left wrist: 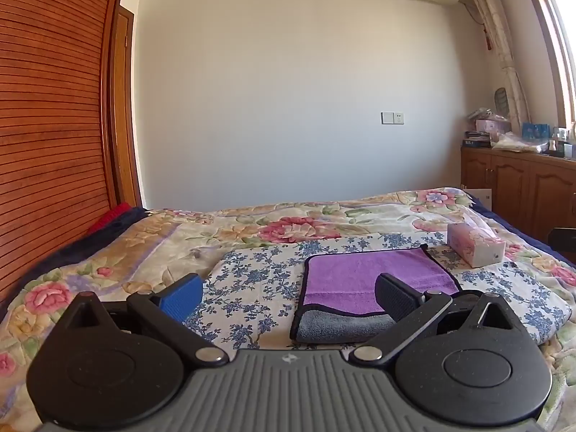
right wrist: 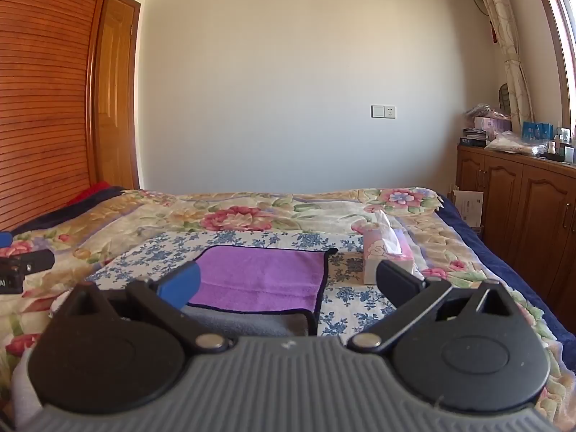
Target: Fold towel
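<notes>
A purple towel [left wrist: 374,280] with a dark hem and grey underside lies folded on a blue-flowered cloth [left wrist: 259,280] on the bed; its near edge shows the grey layer. It also shows in the right wrist view [right wrist: 262,277]. My left gripper [left wrist: 288,297] is open and empty, held above the cloth just left of the towel's near edge. My right gripper [right wrist: 286,284] is open and empty, held above the towel's near edge. Part of the left gripper shows at the left edge of the right wrist view [right wrist: 21,266].
A pink tissue box [left wrist: 475,248] stands on the bed right of the towel, also in the right wrist view [right wrist: 387,255]. The floral bedspread [left wrist: 288,223] covers the bed. A slatted wooden headboard [left wrist: 50,108] is left, wooden cabinets [right wrist: 518,208] right.
</notes>
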The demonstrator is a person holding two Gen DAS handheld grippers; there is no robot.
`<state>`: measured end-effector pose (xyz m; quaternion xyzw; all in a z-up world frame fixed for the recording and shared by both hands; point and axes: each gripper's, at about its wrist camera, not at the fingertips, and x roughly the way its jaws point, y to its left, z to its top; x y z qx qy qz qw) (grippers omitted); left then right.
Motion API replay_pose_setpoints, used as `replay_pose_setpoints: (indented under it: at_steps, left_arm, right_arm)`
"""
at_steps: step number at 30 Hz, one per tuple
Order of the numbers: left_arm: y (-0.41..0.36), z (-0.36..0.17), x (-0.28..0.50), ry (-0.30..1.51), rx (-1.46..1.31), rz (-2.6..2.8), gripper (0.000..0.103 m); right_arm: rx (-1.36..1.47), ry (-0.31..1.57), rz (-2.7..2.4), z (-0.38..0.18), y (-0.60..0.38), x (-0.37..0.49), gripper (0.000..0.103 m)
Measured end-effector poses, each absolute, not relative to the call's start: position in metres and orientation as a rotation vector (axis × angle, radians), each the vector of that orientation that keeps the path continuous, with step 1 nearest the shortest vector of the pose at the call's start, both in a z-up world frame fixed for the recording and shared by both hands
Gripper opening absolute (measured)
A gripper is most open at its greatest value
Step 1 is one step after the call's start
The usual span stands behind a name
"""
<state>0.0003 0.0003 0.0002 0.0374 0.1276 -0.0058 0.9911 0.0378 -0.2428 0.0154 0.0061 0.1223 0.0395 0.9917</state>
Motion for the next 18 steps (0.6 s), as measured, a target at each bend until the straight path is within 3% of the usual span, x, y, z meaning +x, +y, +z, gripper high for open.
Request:
replay_pose_setpoints:
  at_steps: [18]
  left_arm:
    - [0.0001, 0.0001, 0.0, 0.249, 0.084, -0.01, 0.103]
  right_arm:
    - [0.007, 0.248, 0.081, 0.0152, -0.2413, 0.0374, 0.103]
